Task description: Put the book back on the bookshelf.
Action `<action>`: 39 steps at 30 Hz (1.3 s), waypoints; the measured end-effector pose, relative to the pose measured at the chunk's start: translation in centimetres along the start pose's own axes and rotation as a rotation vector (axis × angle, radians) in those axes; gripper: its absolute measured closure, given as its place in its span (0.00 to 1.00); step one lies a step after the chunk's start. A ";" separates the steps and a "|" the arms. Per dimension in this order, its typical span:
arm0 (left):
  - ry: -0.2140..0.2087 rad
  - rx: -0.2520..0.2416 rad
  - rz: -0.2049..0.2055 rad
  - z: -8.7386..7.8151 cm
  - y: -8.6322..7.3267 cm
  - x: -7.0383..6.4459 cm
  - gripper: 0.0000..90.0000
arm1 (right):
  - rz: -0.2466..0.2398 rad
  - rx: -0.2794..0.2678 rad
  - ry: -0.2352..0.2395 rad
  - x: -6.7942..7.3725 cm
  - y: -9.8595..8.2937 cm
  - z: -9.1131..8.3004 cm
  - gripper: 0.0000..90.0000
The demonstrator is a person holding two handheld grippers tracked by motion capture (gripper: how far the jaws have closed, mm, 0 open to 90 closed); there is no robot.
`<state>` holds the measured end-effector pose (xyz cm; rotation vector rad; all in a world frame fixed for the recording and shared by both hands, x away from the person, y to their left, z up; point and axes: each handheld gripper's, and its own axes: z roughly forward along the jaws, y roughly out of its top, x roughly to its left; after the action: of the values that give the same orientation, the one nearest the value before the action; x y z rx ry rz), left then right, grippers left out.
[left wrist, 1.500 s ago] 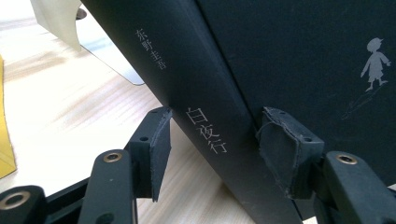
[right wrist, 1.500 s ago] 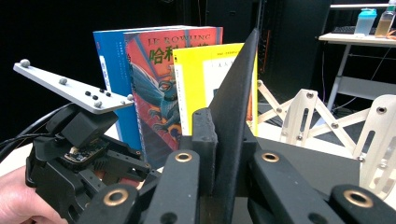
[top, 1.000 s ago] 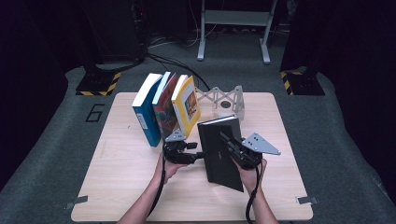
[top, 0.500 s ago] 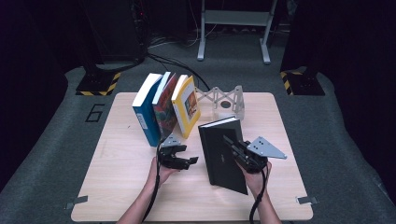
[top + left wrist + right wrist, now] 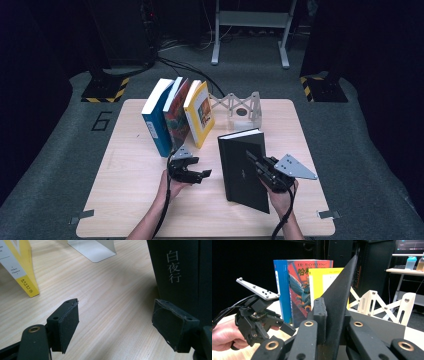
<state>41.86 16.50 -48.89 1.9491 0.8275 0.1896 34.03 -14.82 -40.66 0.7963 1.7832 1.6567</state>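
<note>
Four books stand on the table (image 5: 125, 200): a blue one (image 5: 156, 122), a red one (image 5: 176, 116), a yellow one (image 5: 200, 112) and a black one (image 5: 240, 167). One white bookend (image 5: 239, 107). Two grippers.

Wooden table (image 5: 125, 190), three leaning books (image 5: 177, 117) (blue, red, yellow), white rack (image 5: 240, 107), black book (image 5: 242, 170)

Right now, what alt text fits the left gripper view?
An open left claw hovers over a light wooden table; its right pad sits close by an upright black hardcover book, with a leaning yellow paperback at upper left.
</note>
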 end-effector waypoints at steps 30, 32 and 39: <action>-0.064 -0.115 0.187 -1.8 10.3 -2.5 0.28 | -0.033 -0.011 0.014 -0.2 -0.4 -0.5 0.90; -0.073 -0.107 0.200 -1.6 10.7 -2.8 0.31 | -0.037 -0.011 0.015 -0.2 -0.4 -0.6 0.90; -0.118 -0.085 0.211 -0.7 11.1 -2.7 0.37 | -0.045 -0.006 0.019 -0.3 -0.5 -0.7 0.90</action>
<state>44.72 12.04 -38.77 1.9460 0.5281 0.2282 33.69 -15.52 -41.07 0.7353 1.7949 1.6449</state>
